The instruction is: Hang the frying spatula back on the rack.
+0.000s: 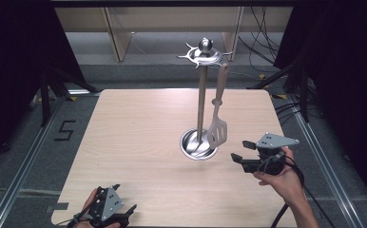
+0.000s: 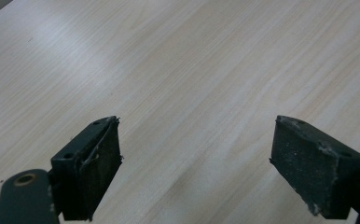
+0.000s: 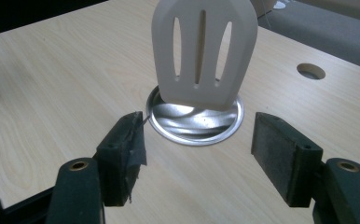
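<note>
Your right gripper (image 1: pixel 238 158) is released: its two jaws stand wide apart with nothing between them, and the pads touch nothing. In the right gripper view the right gripper (image 3: pixel 197 149) points at the spatula (image 3: pixel 204 51), whose blade hangs just beyond the open jaws, apart from them.

Take the stand (image 1: pixel 201 95) as the landmark. Your right gripper is near its base, on the side where the spatula hangs, with the jaws aimed toward the base. Your left gripper (image 1: pixel 124 216) is well apart from the stand, at the near edge of the table (image 1: pixel 134 142). It too is released: in the left gripper view the left gripper (image 2: pixel 197 163) shows both jaws spread over bare wood.

The spatula (image 1: pixel 217 111) hangs just beside the stand's pole. Its long axis runs close to vertical, slightly tilted, with the handle up at the top ring and the slotted blade pointing down, just above the round base (image 3: pixel 194 121).

Count: one spatula, one stand, two grippers, one table. The blade has three slots.

Hard to make out: in the right gripper view the handle is cut off by the top edge, and the blade hides the pole. In the high view the bottom edge cuts off your left hand, and how the handle meets the top ring cannot be told.
</note>
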Demonstrator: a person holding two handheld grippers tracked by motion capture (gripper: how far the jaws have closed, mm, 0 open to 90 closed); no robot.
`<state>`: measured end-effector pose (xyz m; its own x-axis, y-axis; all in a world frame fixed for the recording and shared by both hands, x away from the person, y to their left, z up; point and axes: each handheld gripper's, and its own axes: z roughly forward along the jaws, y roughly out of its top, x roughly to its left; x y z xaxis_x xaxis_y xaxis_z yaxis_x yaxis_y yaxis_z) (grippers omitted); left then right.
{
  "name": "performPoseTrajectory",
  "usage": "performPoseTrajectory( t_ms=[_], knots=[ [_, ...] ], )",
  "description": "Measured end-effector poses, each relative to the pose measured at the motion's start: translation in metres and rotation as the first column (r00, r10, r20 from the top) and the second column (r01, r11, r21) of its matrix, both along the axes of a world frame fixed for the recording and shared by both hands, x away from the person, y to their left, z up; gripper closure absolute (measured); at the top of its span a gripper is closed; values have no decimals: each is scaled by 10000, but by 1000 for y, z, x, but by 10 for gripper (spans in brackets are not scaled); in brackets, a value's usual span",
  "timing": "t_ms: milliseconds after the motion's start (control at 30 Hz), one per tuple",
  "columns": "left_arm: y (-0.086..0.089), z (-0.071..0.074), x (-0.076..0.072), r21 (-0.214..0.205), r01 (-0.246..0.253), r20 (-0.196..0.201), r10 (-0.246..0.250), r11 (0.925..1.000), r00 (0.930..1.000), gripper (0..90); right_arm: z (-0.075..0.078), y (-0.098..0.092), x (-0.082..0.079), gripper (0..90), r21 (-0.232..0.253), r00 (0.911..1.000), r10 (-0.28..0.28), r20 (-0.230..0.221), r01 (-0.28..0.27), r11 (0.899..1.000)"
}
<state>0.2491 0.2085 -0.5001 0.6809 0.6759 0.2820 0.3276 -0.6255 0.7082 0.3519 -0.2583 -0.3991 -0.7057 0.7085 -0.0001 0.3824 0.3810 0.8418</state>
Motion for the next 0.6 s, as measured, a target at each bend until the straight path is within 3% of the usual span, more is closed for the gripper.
performPoseTrajectory(
  t_ms=[100,233,300,500,600],
  knots=[
    [1,-1,0,-29,36,-58,-36,10000,10000,150,-3,1,-2,340,-1,9997,-123,-233,123,9999],
    [0,0,0,-19,40,10,-40,10000,10000,150,-7,1,-3,335,-194,9998,83,160,-80,9998],
    [0,0,0,5,52,6,-52,10000,10000,150,-9,2,-5,334,-176,10000,45,-66,-46,9998],
    [1,-1,-1,-64,-8,31,8,10000,10000,150,-16,3,-8,330,-333,9997,206,132,-201,9992],
    [1,-1,-1,-49,26,-20,-26,10000,10000,150,-19,4,-11,329,-304,9999,129,-83,-131,9995]
  ],
)
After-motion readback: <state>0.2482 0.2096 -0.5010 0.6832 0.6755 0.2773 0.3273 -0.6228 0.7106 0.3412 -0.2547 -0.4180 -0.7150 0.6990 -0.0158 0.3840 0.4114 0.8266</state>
